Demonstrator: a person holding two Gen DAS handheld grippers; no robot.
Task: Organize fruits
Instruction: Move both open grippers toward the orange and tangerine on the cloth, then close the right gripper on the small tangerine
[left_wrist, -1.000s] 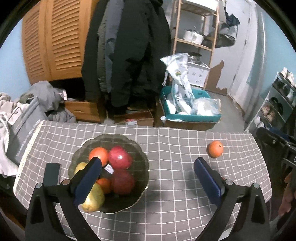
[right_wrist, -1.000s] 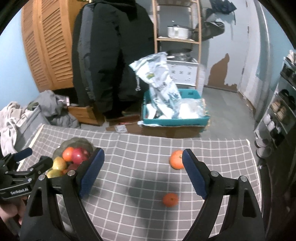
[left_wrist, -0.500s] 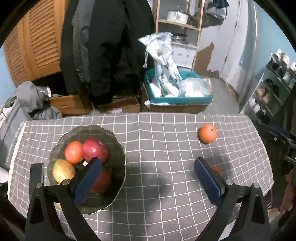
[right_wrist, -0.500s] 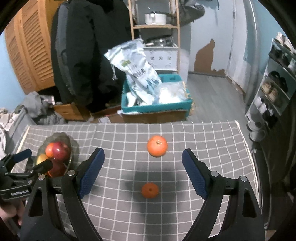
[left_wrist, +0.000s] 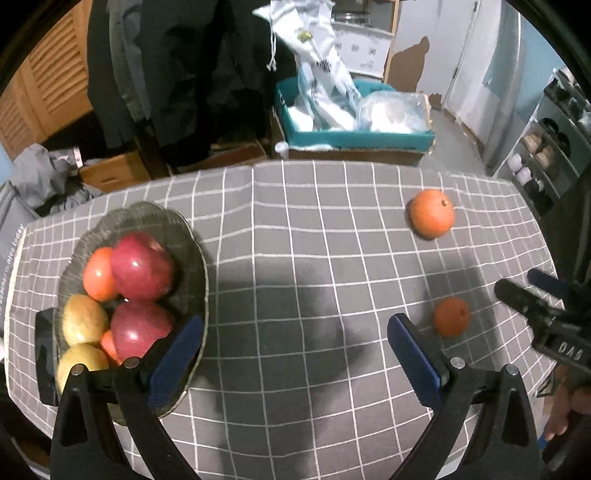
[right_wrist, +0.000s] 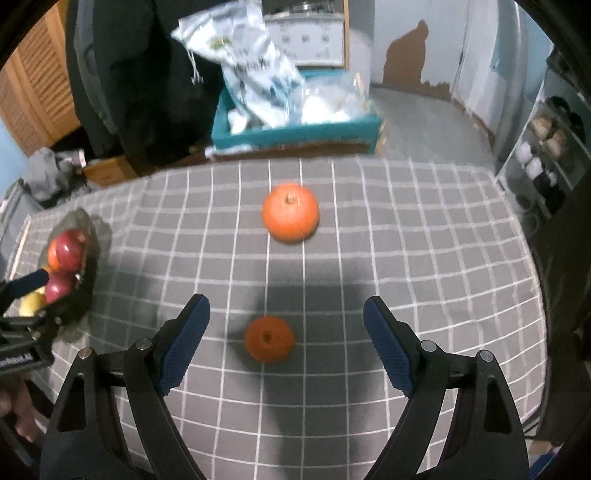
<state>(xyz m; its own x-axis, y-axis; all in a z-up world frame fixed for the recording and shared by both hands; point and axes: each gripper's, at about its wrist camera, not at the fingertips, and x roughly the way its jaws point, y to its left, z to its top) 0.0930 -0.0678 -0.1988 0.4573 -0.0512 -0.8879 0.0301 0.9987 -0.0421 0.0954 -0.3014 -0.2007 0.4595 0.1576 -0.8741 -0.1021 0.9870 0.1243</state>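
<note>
My right claw hangs spread above the small orange on the table, framing it for pickup. My left claw, also spread, waits beside the fruit bowl, probably its destination.

1. My right gripper has moved forward over the table, and the small orange now sits between its wide-apart fingers.
2. My left gripper has swung right, away from the bowl; the small orange now shows beside its right finger.
</note>
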